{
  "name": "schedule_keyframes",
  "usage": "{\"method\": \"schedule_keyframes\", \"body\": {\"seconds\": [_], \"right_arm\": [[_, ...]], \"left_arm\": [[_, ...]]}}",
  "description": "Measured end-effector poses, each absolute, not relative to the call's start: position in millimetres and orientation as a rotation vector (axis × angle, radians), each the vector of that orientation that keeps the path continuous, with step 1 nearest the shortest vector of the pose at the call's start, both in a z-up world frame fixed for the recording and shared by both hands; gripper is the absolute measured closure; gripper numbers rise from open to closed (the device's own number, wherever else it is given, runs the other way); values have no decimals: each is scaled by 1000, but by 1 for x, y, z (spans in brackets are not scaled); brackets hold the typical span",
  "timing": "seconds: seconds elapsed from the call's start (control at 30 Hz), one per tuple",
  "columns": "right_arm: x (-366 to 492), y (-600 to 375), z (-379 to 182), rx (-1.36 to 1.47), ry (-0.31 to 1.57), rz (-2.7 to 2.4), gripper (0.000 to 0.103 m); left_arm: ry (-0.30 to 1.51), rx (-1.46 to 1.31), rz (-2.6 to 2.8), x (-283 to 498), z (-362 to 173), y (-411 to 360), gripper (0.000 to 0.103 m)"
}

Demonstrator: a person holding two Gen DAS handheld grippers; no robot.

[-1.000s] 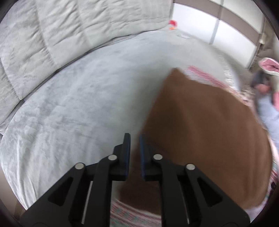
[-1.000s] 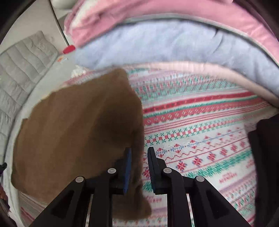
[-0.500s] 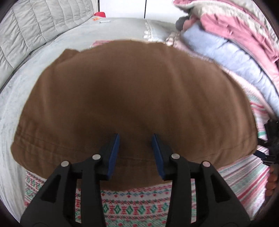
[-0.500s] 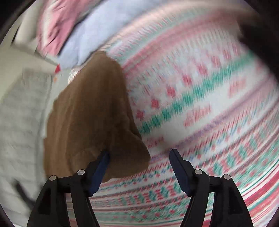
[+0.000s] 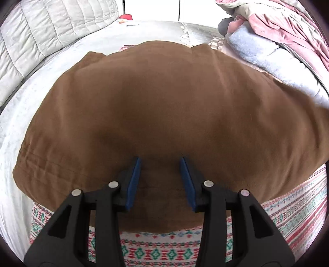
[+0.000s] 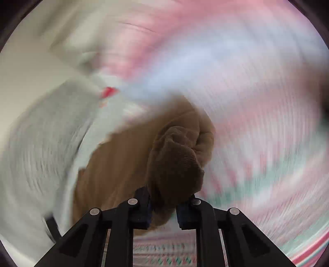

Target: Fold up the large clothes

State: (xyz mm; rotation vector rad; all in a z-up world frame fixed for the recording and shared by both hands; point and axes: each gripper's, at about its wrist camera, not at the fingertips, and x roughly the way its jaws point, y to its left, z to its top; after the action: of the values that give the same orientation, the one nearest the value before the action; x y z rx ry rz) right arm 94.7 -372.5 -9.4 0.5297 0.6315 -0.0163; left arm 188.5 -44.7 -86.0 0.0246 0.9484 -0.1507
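Observation:
A brown garment (image 5: 164, 106) lies spread flat on a patterned red, green and white blanket (image 5: 292, 213). My left gripper (image 5: 161, 164) is open, its blue pads just above the garment's near hem, holding nothing. In the right wrist view, blurred by motion, my right gripper (image 6: 163, 202) is shut on a bunched corner of the brown garment (image 6: 174, 162), which is lifted and folded over in front of the fingers.
A grey bed cover (image 5: 18, 115) lies to the left, with a quilted headboard (image 5: 47, 30) behind. A pile of light blue and pink bedding (image 5: 273, 49) sits at the back right. A small red object (image 5: 126, 16) lies at the far edge.
My right gripper opened wide, then closed on the garment's corner and lifted it, swinging fast. My left gripper opened and turned to face the spread garment.

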Motion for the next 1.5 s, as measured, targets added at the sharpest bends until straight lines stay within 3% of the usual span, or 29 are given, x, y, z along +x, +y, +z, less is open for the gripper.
{"method": "schedule_keyframes", "body": {"seconds": [0.07, 0.13, 0.27, 0.37, 0.53, 0.6, 0.7, 0.9, 1.17, 1.37, 1.5], "right_arm": [[92, -353, 15, 452, 591, 15, 86], [97, -369, -2, 536, 655, -11, 86], [114, -421, -115, 871, 959, -84, 84], [106, -431, -149, 1078, 980, -79, 74], [91, -420, -120, 931, 984, -176, 49], [88, -415, -99, 810, 986, -253, 45], [87, -414, -82, 614, 910, -368, 45], [96, -377, -44, 434, 731, -302, 45], [165, -378, -117, 375, 911, -232, 50], [164, -377, -97, 386, 874, -261, 49], [168, -393, -121, 427, 943, -239, 50]], "left_arm": [[969, -11, -149, 192, -89, -37, 60], [975, -25, -159, 196, -91, -34, 59], [969, 11, -154, 193, -93, -42, 58], [954, 53, -128, 188, -90, -49, 58], [940, 50, -180, 176, -74, -51, 58], [922, 33, -226, 169, -67, -55, 56], [879, 70, -295, 159, -61, -76, 43], [892, 140, -253, 169, -85, -99, 40], [876, 141, -248, 171, -83, -100, 39], [847, 201, -286, 163, -81, -114, 39], [871, 151, -288, 172, -89, -108, 37]]}}
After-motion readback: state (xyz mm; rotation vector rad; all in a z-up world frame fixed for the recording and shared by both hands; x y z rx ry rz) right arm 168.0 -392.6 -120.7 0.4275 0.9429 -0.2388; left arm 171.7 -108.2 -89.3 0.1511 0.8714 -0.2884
